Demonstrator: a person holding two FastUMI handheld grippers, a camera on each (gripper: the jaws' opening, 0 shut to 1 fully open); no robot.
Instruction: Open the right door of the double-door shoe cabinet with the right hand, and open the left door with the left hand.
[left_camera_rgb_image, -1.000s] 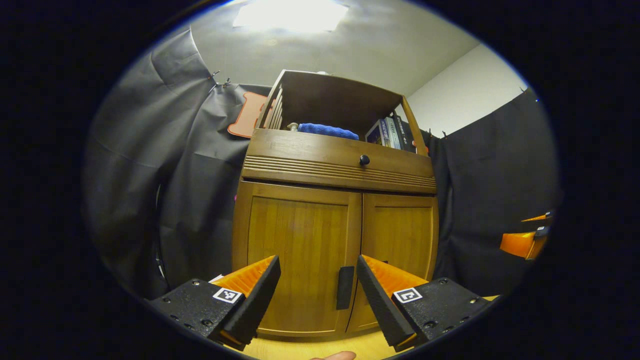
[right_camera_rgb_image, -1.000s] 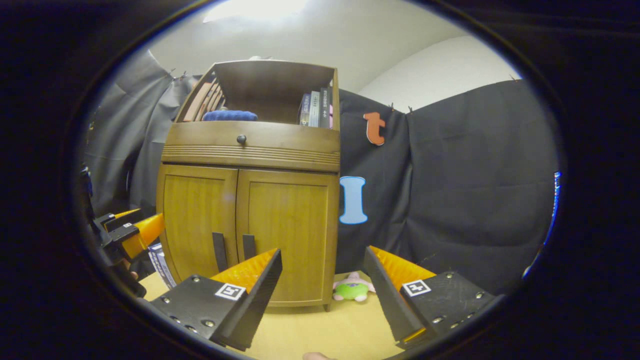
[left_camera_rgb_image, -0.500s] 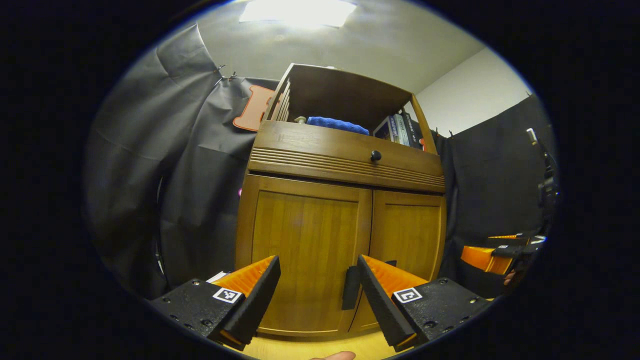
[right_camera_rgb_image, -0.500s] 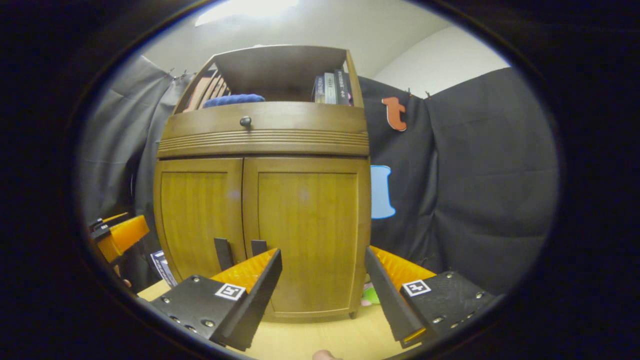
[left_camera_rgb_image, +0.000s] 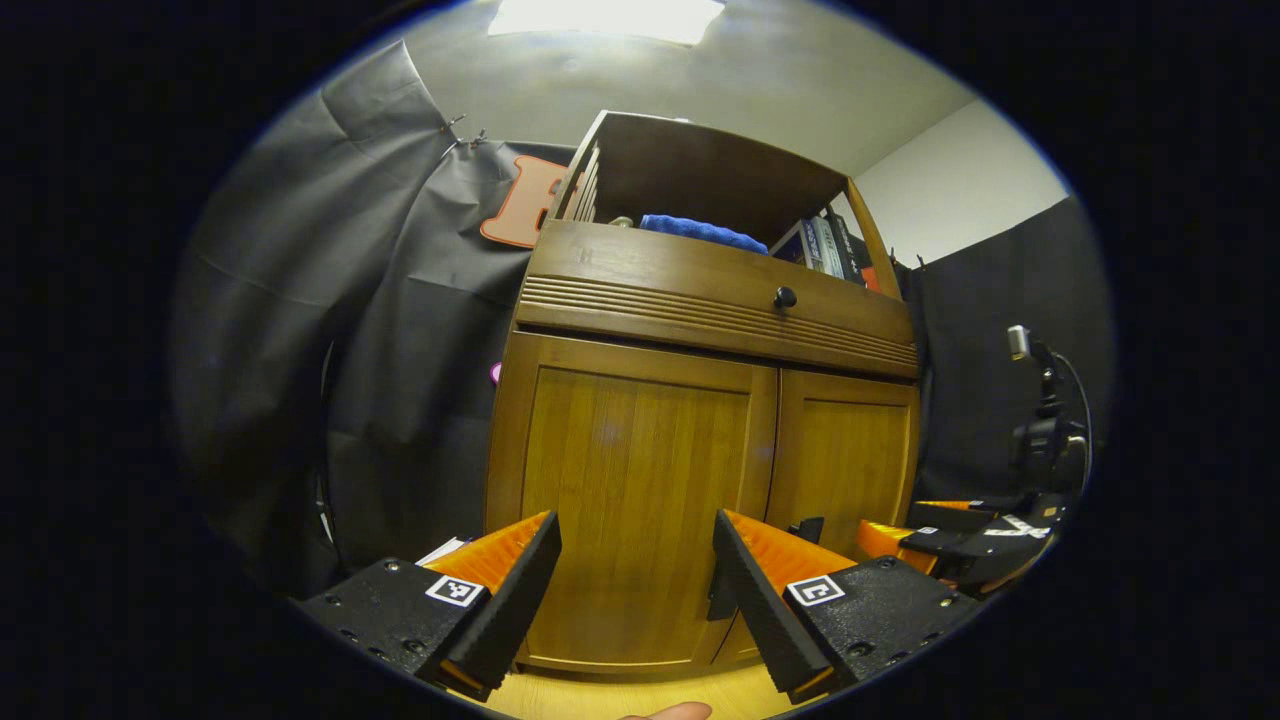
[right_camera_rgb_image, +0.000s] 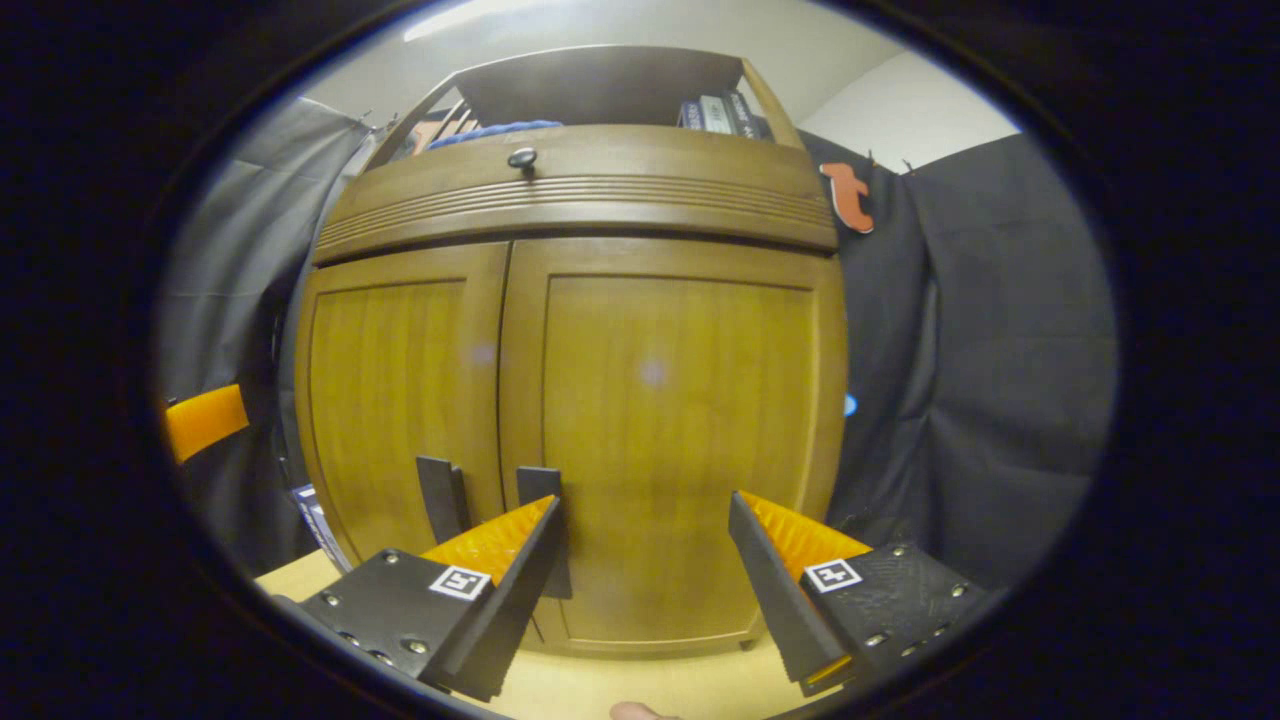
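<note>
**Both tools spread before closed cabinet doors**

The shoe cabinet (right_camera_rgb_image: 570, 400) stands on the counter (right_camera_rgb_image: 640, 685) with both doors shut. In the right gripper view, the right tool (right_camera_rgb_image: 645, 560) hangs with its fingers spread wide and holding nothing, close in front of the right door (right_camera_rgb_image: 670, 420). That door's dark handle (right_camera_rgb_image: 545, 510) sits just behind the tool's left finger rather than between the two. In the left gripper view, the left tool (left_camera_rgb_image: 635, 580) is likewise spread and empty before the left door (left_camera_rgb_image: 630, 490); the left handle (left_camera_rgb_image: 718, 600) is partly hidden behind its right finger.

The main risk is alignment. Neither handle is centred in its tool, so closing now would likely pinch air or clip only an edge, and a pull would then slip off. The two handles stand side by side near the seam, so the tools could crowd or knock each other. A pull that is not square to the hinge might drag the cabinet across the counter.
</note>
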